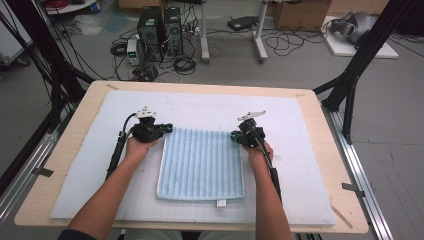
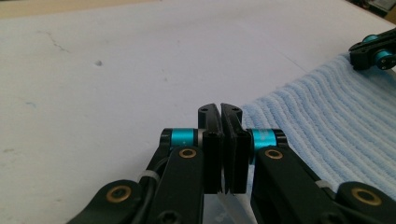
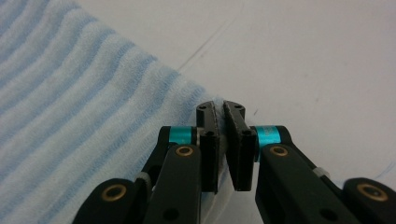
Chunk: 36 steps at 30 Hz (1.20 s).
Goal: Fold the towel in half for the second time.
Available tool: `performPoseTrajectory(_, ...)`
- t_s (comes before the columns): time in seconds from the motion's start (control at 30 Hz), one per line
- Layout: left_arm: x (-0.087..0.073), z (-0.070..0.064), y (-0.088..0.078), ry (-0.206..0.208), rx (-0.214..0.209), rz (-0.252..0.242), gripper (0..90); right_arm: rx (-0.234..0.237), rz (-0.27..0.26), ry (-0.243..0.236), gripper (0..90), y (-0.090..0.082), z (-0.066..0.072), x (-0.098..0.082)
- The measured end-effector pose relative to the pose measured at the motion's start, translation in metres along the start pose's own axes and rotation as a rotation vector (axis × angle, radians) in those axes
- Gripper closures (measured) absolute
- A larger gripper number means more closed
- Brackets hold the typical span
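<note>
Pale blue terry cloth, ribbed in parallel raised rows, forms a roughly square towel (image 1: 201, 162) lying flat on a white foam mat (image 1: 75, 175) that covers the light wooden bench (image 1: 40, 200). The towel spreads between the two hand-held grippers and from them toward the person, with a small white tag at its near hem. The left hand-held gripper (image 1: 165, 128) sits at the towel's far left corner; in the left gripper view its black jaws stand pressed together with the towel's edge (image 2: 327, 121) just beside them on the right, and a thin pale strip shows between the pads low down (whether that is cloth cannot be told). The right hand-held gripper (image 1: 235, 135) sits at the far right corner; in the right gripper view its jaws are clenched on the towel's corner, a fold of pale fabric (image 3: 220, 140) pinched between the flat black pads. Both grippers carry turquoise metal collars and brass-coloured pivot pins on matt black links. The mat's surface is dull and faintly scuffed beyond the jaws.
</note>
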<state>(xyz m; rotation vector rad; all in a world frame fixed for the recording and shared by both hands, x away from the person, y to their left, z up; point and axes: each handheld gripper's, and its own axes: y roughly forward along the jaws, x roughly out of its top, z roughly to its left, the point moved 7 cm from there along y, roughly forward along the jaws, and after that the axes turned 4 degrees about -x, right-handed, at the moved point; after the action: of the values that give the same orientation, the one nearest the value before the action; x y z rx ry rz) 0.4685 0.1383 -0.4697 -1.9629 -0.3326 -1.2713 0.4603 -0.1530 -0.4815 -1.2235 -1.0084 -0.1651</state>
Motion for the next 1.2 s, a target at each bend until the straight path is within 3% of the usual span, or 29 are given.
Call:
performPoseTrajectory(0.17, 0.013, 0.003, -0.004, -0.022, 0.011, -0.072, 87.1, -0.037, -0.057, -0.005, 84.6, -0.004, -0.002, 0.014)
performPoseTrajectory(0.27, 0.015, 0.005, -0.006, -0.031, 0.001, -0.085, 87.1, -0.049, -0.102, 0.013, 84.5, -0.007, -0.004, 0.021)
performPoseTrajectory(0.43, 0.017, 0.002, -0.011, -0.030, -0.020, -0.089, 87.0, -0.047, -0.126, 0.011, 84.1, -0.013, -0.002, 0.023)
performPoseTrajectory(0.83, 0.018, -0.025, -0.040, -0.012, -0.074, -0.145, 86.9, 0.008, -0.213, 0.003, 83.9, -0.048, 0.010, 0.020)
performPoseTrajectory(1.2, 0.005, -0.055, -0.076, 0.029, -0.114, -0.172, 86.9, 0.061, -0.267, -0.003, 83.7, -0.081, 0.029, 0.006)
